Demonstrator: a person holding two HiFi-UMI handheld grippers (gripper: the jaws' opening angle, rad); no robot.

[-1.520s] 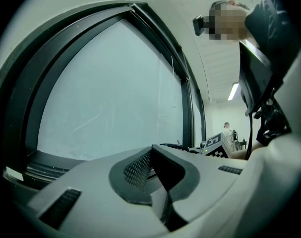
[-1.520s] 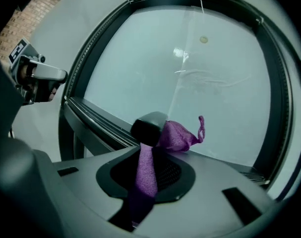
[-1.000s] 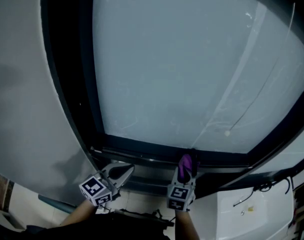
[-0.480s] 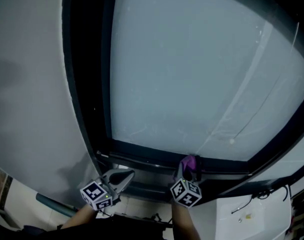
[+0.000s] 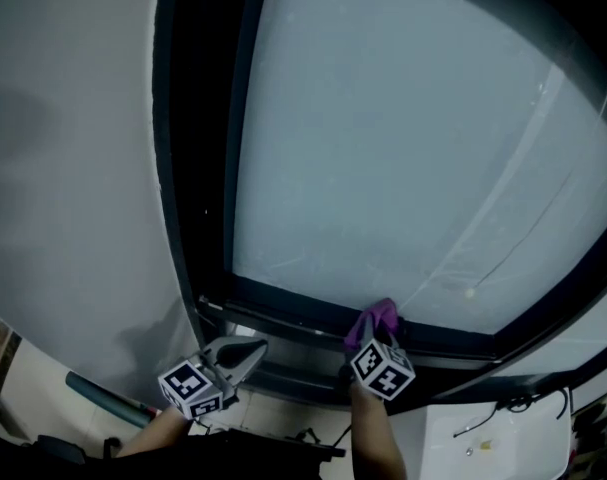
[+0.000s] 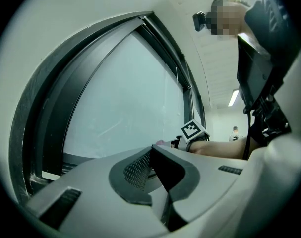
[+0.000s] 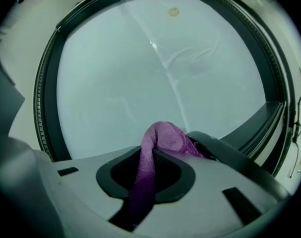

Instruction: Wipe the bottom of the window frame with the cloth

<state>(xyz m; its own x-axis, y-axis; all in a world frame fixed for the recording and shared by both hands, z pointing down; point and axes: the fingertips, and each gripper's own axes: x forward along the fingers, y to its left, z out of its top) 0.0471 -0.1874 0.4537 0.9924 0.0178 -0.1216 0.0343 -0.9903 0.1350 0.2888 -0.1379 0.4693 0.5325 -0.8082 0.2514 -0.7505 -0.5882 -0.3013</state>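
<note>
A purple cloth (image 5: 375, 318) is pinched in my right gripper (image 5: 371, 330), which presses it against the dark bottom rail of the window frame (image 5: 283, 306). In the right gripper view the cloth (image 7: 157, 148) bulges out between the shut jaws, with the frosted pane (image 7: 155, 68) straight ahead. My left gripper (image 5: 245, 350) hangs lower left of the rail, jaws shut with nothing between them, not touching the frame. In the left gripper view its grey jaws (image 6: 152, 155) meet, and the right gripper's marker cube (image 6: 193, 130) shows beyond them.
The window's dark left upright (image 5: 198, 148) rises beside a grey wall (image 5: 63, 168). A white box-like unit (image 5: 493, 443) with cables sits at lower right. A dark tube (image 5: 108, 393) lies on the pale floor at lower left.
My right gripper with the cloth has shifted along the bottom rail while the head view swung, so the window now sits further right. The left gripper has stayed in place.
</note>
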